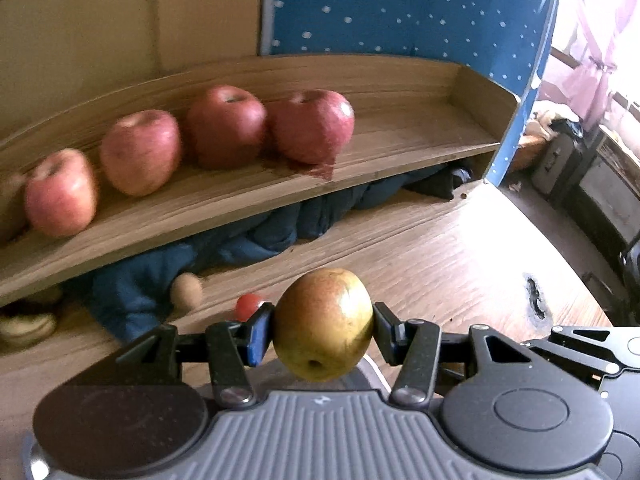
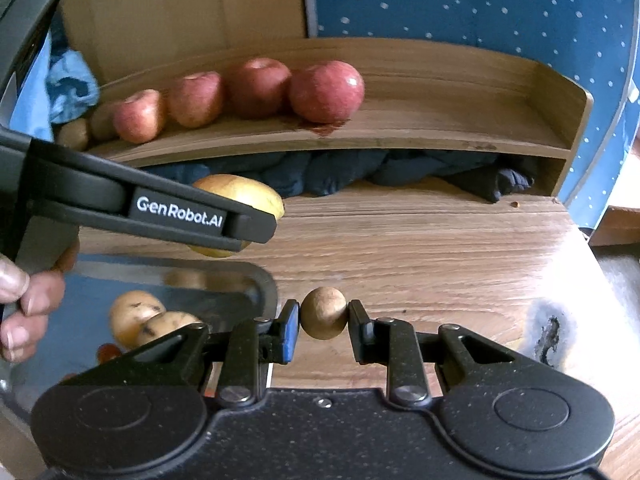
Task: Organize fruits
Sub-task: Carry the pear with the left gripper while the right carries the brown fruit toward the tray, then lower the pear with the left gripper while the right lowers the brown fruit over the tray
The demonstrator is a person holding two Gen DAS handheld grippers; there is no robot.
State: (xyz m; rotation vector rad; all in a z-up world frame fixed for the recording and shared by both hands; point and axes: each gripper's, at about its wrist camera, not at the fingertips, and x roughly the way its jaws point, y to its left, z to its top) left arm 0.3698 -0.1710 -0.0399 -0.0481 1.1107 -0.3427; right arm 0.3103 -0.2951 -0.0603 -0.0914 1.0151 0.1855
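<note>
Between the fingers, left: the left gripper (image 1: 323, 326) is clamped on a yellow-green apple (image 1: 323, 324), held clear of the surface (image 1: 440, 248).
Between the fingers, right: the right gripper (image 2: 323, 314) is closed on a small tan round fruit (image 2: 323, 313), one pad touching each side.
Ahead of both sets of fingers: a wooden shelf (image 1: 400, 148) carrying a row of red apples (image 1: 226, 126), with bare board to the right of the row.
Step in hand, as I judge it: carry each fruit forward to the shelf.
Doing it well: lift above the shelf lip, set the apple down beside the rightmost red one without nudging it, and part the fingers only once it sits steady, since round fruit rolls.
Count, red apples: 4.
Count, tray (image 2: 256, 280) to the left of the right fingers: 2 speckled yellowish fruits (image 2: 136, 314) plus something small and red, partly hidden.
Count, shelf's far left end: 2 brownish fruits (image 2: 74, 134), blurred.
</note>
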